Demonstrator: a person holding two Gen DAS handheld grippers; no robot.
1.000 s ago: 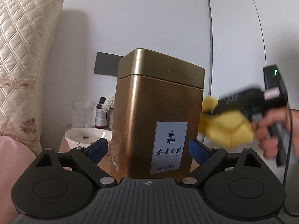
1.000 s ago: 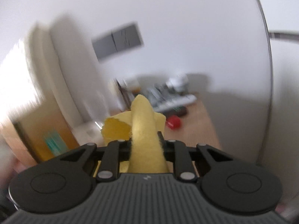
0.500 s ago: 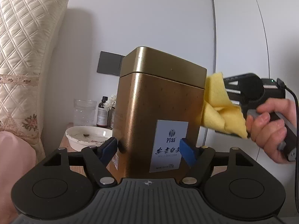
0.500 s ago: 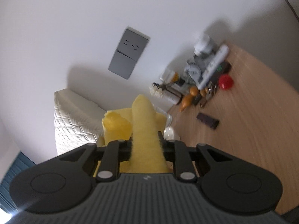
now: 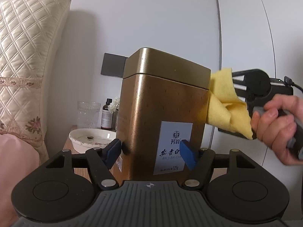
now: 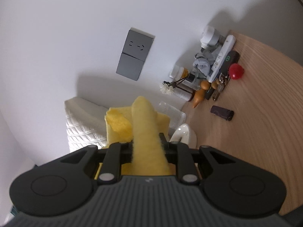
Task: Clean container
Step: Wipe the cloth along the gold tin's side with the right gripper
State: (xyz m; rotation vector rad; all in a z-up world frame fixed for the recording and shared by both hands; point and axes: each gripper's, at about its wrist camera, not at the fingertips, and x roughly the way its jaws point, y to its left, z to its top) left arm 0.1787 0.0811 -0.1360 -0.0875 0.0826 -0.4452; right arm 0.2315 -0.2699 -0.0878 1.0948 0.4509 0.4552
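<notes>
A tall gold tea tin (image 5: 162, 102) with a lid and a white label stands upright in the left wrist view. My left gripper (image 5: 151, 151) is shut on the tin's lower part, blue pads (image 5: 187, 156) on both sides. My right gripper (image 6: 145, 143) is shut on a folded yellow cloth (image 6: 144, 126). In the left wrist view the cloth (image 5: 225, 102) touches the tin's upper right edge, just below the lid, with the right gripper (image 5: 234, 90) behind it. The tin does not show in the right wrist view.
A wooden bedside table (image 6: 255, 113) holds a white dish (image 5: 90, 138), a ribbed glass (image 5: 88, 114), a brown bottle (image 5: 107, 113), a remote (image 6: 221, 56), a red ball (image 6: 235, 71) and small clutter. A quilted headboard (image 5: 28, 66) stands left. A grey wall socket (image 6: 135, 53) is behind.
My left gripper closed on the tin and lifted it. My right gripper swung the cloth up from the tin's mid right side to its upper right edge.
</notes>
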